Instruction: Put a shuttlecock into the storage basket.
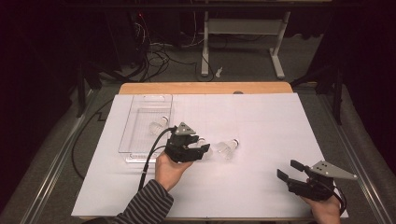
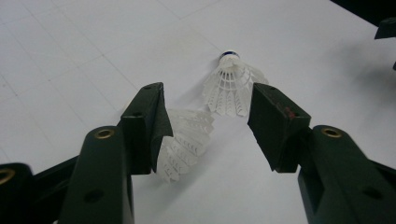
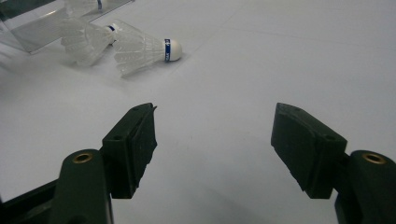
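Fingers [image 2: 149, 126] of your left gripper [image 2: 208, 126]: parted, straddling the feather skirt of the near shuttlecock [image 2: 187, 140]; the left pad sits against the feathers, the right pad stands clear, so nothing is clamped yet. Fingers [image 3: 133, 144] of your right gripper [image 3: 215, 149]: spread wide over bare white sheet, holding nothing; in the high view this gripper [image 1: 292, 173] rests at the lower right of the frame, well apart from the work. Item one, near shuttlecock: white feathered type, lying on its side at the centre of the high view, just beside your left gripper [image 1: 198, 151]; its cork end is hidden from the left gripper view. Item two, second shuttlecock [image 1: 227, 148]: just right of centre, blue band at the cork [image 2: 229, 56], skirt close to the first one's, though contact cannot be told. Item three, third shuttlecock [image 1: 157, 125]: inside the clear plastic tray [image 1: 140, 100] at centre left. Surface: white table sheet [image 1: 261, 126]. Handling, as a judgement: very light, likely to skid or roll if nudged; the feathers are thin and springy and will crush or splay under a hard squeeze. Take it low on the skirt near the cork, where the quills are stiffest, and close gently.
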`<state>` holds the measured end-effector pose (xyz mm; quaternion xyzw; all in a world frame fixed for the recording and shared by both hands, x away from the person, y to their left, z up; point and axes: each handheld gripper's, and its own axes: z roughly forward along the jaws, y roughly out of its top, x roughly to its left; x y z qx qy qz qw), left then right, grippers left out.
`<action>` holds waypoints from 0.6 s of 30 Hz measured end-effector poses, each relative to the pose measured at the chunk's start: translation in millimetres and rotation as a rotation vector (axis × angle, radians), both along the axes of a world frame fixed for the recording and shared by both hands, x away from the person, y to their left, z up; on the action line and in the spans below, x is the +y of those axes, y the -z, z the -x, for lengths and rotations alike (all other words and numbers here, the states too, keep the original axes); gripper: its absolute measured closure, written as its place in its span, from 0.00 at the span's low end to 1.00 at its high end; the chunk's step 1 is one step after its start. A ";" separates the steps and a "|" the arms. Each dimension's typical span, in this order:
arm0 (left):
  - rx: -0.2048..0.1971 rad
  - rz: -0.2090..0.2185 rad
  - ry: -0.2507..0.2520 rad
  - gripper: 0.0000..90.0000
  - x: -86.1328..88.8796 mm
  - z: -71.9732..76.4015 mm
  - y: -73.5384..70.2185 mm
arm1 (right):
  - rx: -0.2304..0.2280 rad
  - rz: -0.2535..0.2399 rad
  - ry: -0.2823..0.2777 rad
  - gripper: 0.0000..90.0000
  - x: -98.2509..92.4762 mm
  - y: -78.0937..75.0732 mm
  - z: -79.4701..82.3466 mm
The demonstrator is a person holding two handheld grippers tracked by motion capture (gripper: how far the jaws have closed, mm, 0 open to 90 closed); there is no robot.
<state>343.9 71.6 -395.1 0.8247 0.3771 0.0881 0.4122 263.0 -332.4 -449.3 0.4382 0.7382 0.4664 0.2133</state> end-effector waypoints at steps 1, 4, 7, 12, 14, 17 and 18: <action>0.005 -0.003 -0.004 0.52 -0.2 -0.3 0.1 | -0.001 0.002 -0.001 0.35 -0.1 0.0 0.0; 0.020 -0.026 -0.010 0.52 0.0 -1.7 0.6 | 0.000 0.001 -0.001 0.35 -0.1 0.0 0.0; 0.025 -0.042 -0.012 0.52 1.0 -2.2 0.6 | 0.000 0.001 -0.001 0.35 0.0 0.0 -0.1; 0.040 -0.061 -0.019 0.50 2.4 -3.6 0.0 | 0.000 0.002 0.000 0.35 0.0 0.1 -0.1; 0.045 -0.076 -0.020 0.49 2.4 -4.5 -0.4 | 0.001 0.000 0.000 0.35 0.2 0.1 -0.1; 0.056 -0.101 -0.018 0.49 0.8 -5.6 -1.3 | 0.000 0.001 0.000 0.35 0.0 0.1 -0.1; 0.059 -0.109 -0.017 0.49 0.0 -5.9 -1.5 | 0.000 0.002 -0.001 0.35 0.0 0.1 -0.1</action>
